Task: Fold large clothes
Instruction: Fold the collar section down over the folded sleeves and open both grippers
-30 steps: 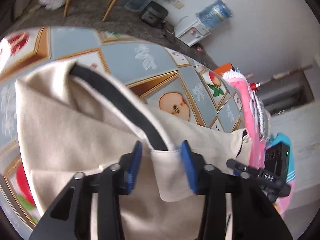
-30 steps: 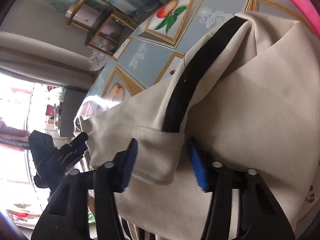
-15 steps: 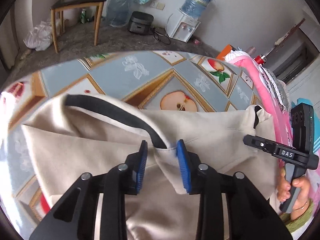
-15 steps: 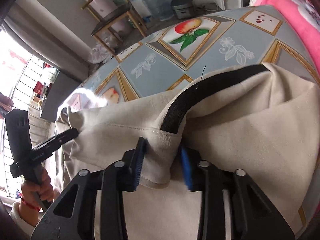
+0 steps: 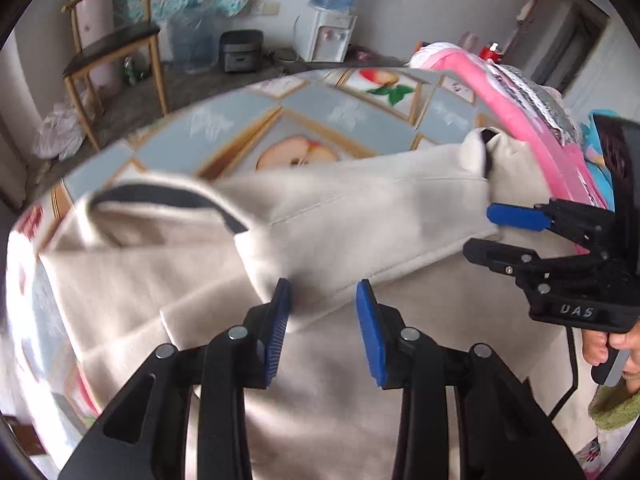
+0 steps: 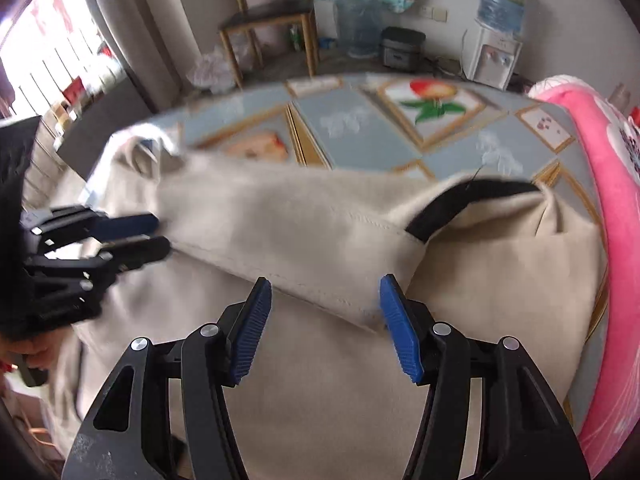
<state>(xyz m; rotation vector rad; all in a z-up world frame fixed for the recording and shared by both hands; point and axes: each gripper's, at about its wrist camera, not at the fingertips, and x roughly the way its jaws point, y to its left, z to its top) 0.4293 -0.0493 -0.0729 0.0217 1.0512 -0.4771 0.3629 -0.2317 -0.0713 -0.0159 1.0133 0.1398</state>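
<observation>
On the fruit-print tablecloth: beige garment, folded edge before both claws. Left gripper and right gripper spread wide, gripping nothing. Pink blanket alongside; chair behind.

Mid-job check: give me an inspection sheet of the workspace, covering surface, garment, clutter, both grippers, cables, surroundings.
Surface: table with fruit-print blue-grey cloth.
Job's things: large beige garment with black band, top edge folded over, lying on table.
Clutter: pink padded item at table's right edge.
Grippers: left gripper open over folded hem; right gripper open, hem between its fingers, not clamped.
Cables: cord beside white water dispenser.
Surroundings: wooden chair, dark rice cooker.
</observation>
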